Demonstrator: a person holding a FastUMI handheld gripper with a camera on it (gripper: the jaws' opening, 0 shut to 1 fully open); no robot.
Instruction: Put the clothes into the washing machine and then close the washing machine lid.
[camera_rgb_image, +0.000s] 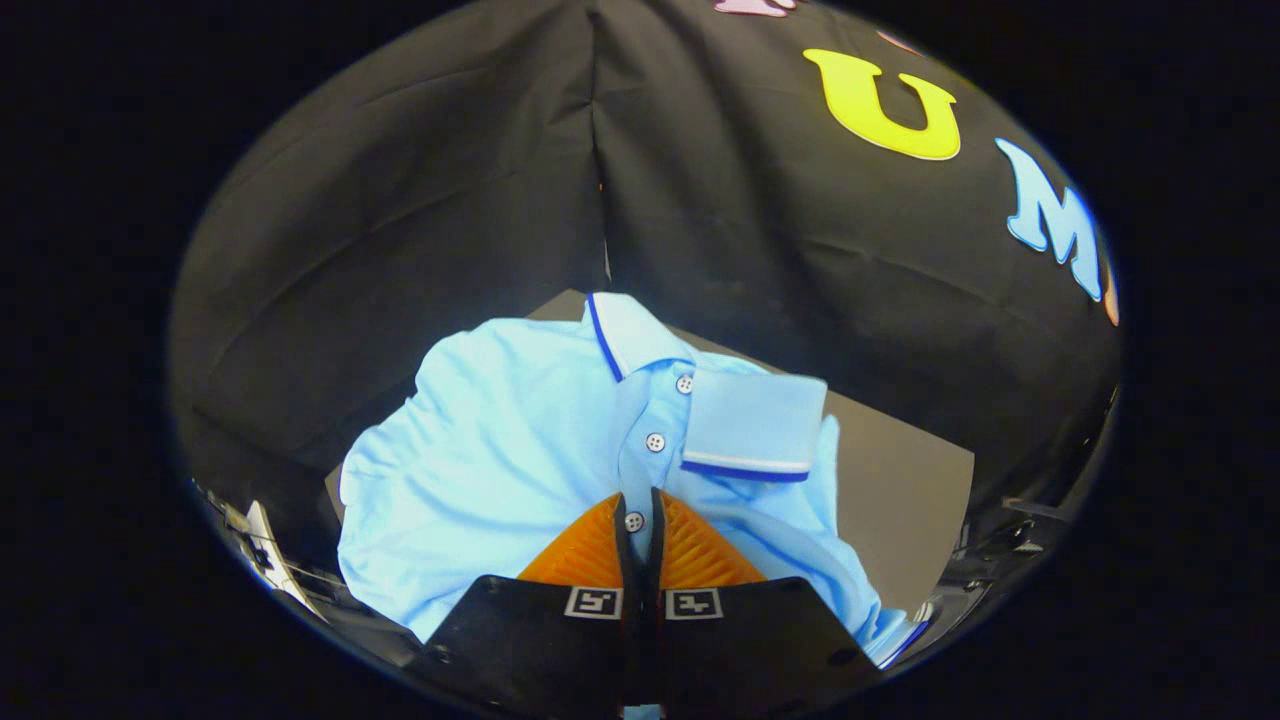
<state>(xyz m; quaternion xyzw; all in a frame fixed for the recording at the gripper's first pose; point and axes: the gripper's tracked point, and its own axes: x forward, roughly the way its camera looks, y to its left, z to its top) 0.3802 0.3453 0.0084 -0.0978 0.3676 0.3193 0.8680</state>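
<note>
A light blue polo shirt (500, 450) with a dark blue collar stripe and small buttons hangs in front of me, lifted over a grey surface (900, 480). My gripper (638, 505) is shut on the shirt's button placket, with a strip of fabric and one button pinched between the fingers. The collar points away from me, and a folded sleeve cuff lies to the right of the placket. The shirt's lower part drapes down past the fingers on both sides.
The grey flat surface extends beyond and right of the shirt. A white object (265, 555) shows low at the left, and dark hardware (1000, 545) sits at the right. The booth's black cloth wall stands behind.
</note>
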